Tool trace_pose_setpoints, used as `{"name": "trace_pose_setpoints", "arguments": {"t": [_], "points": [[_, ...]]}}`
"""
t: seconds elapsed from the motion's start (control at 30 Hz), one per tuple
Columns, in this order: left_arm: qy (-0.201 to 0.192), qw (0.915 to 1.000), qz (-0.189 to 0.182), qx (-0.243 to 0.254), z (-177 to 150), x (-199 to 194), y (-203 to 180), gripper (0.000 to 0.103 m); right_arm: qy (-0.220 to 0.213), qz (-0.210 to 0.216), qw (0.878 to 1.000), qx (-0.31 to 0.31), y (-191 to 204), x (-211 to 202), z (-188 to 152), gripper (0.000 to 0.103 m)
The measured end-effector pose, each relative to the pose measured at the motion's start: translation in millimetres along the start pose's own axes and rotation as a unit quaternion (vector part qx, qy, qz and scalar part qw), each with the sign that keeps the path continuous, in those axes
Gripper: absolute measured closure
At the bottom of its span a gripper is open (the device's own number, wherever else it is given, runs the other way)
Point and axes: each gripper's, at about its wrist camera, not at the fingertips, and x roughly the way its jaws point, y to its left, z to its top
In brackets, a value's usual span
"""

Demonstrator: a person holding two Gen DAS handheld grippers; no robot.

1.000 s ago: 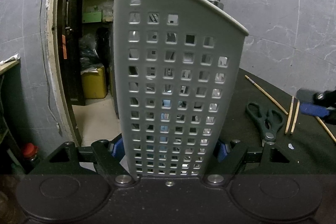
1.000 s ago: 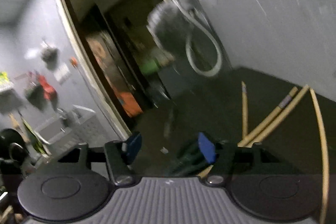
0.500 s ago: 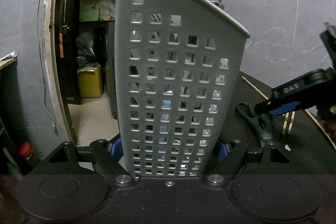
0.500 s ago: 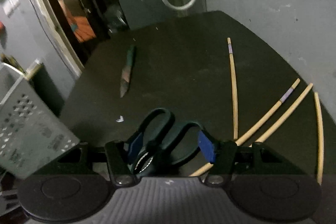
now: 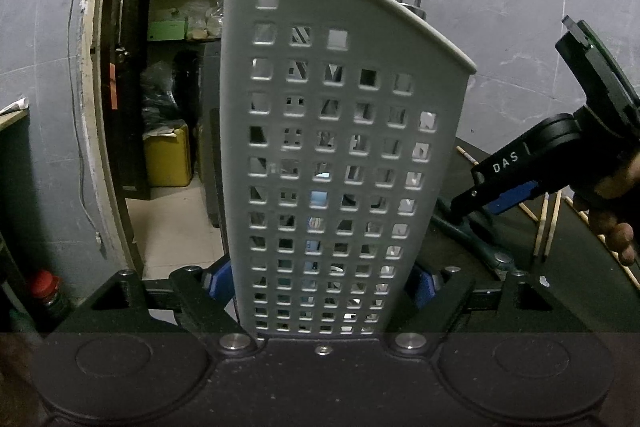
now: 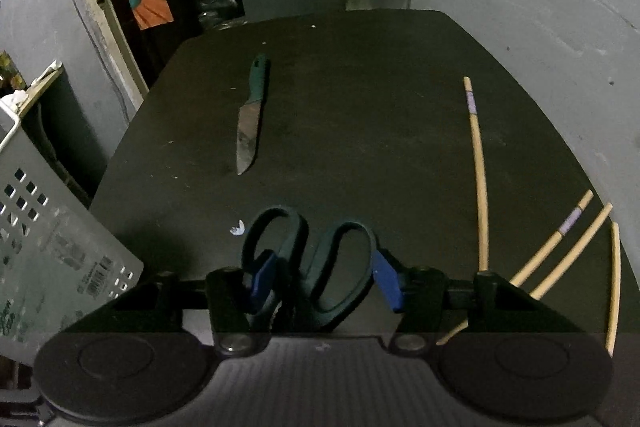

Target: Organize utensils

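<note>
the right gripper (image 6: pixel 320 281) has swung down over the scissors (image 6: pixel 310 267) on the black table (image 6: pixel 360 107), jaws closing around the handles but not yet gripping, while the left gripper (image 5: pixel 320 281), jaws easing wider, holds the grey utensil basket (image 5: pixel 340 147), ready for loading

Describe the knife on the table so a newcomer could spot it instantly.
Start at the dark table by the grey wall. On its left half, beyond the black scissors, the knife lies alone, tip pointing toward the camera. Its green handle and dull, stained metal blade distinguish it from the pale chopsticks on the right.
</note>
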Motion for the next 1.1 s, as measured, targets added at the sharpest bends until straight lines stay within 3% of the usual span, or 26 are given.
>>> {"name": "trace_pose_setpoints", "arguments": {"t": [0.3,0.47,0.5,0.63,0.7,0.9,0.97,1.1], "points": [[0.0,1.0,-0.001,-0.001,0,0,0,0.02,0.011,0.009,0.999,-0.03,17,0,1,0.048],[0.0,1.0,-0.002,-0.002,0,0,0,0.02,0.011,0.0,0.999,-0.044,21,9,3,0.059],[-0.001,1.0,-0.003,-0.002,0,0,0,0.02,0.004,-0.005,0.999,-0.052,22,10,2,0.066],[-0.001,1.0,-0.003,-0.002,0,0,1,0.02,-0.011,-0.007,0.997,-0.071,25,10,-1,0.07],[-0.001,1.0,-0.002,-0.002,0,0,2,0.02,-0.01,0.015,0.998,-0.061,22,9,1,0.072],[0.0,1.0,0.001,0.0,0,0,0,0.02,-0.128,0.087,0.987,-0.052,10,-26,-5,0.072],[0.0,1.0,0.002,0.001,-1,0,-2,0.02,-0.19,0.106,0.974,-0.058,7,-44,-12,0.071],[0.001,1.0,0.006,0.005,-1,0,-6,0.02,-0.322,0.133,0.936,-0.052,0,-75,-39,0.071]]}}
